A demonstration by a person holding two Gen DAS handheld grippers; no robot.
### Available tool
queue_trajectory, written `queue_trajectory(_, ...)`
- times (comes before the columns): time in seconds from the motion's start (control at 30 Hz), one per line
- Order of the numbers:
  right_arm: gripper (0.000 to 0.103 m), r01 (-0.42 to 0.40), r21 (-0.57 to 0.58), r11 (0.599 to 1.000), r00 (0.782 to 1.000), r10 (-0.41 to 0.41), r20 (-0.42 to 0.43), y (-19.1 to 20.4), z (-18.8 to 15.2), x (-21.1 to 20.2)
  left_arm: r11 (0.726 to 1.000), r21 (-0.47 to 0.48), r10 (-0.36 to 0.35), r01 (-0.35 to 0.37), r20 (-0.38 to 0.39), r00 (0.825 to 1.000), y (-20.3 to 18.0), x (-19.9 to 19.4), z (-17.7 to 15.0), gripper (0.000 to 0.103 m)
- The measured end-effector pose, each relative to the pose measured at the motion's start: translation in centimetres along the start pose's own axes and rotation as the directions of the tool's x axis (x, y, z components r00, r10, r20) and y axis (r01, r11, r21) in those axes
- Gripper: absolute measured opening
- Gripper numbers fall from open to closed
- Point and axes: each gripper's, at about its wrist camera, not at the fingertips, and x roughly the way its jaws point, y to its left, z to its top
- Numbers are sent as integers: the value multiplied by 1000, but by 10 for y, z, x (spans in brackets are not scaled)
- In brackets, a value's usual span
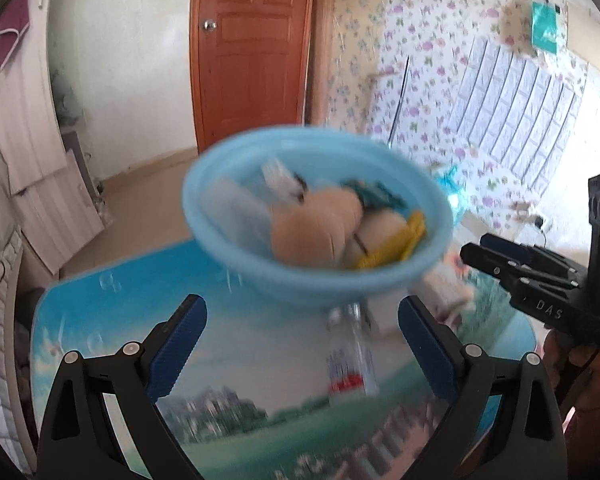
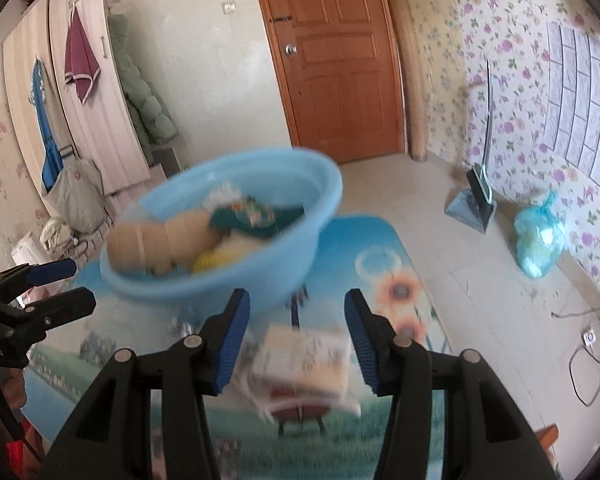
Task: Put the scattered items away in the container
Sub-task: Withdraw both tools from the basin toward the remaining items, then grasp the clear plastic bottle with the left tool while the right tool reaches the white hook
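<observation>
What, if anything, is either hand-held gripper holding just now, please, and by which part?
Nothing is held. The left hand-held gripper is open above the bottle; the right hand-held gripper is open around the small box, not closed on it.
</observation>
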Motion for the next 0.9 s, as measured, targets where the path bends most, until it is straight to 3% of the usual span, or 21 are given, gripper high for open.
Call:
queue_trajectory(0.27,74,0,-16,1000,998,-1,-65,-1,-22,4,1000,7,-11,12,-92,996,-12,28,-23,97)
queue_trajectory(0.5,78,-6,-53,999,994,0,-107,3,-31,15,999,29,-15,20,-144,989,-19,49,-31,97)
queue_trajectory(0.73,90,-2,-90,996,991,-11,-133,5,-36,21,998,52,-25,35,-181,983,-27,67,-34,97)
queue_trajectory(0.8,90,5,-90,996,990,-18,-143,3,-37,25,998,52,-33,44,-187,982,-26,68,-35,91)
queue_trajectory(0.9,91,2,-79,997,987,-14,-163,-1,-39,30,997,77,-11,25,-180,984,-27,67,-36,70)
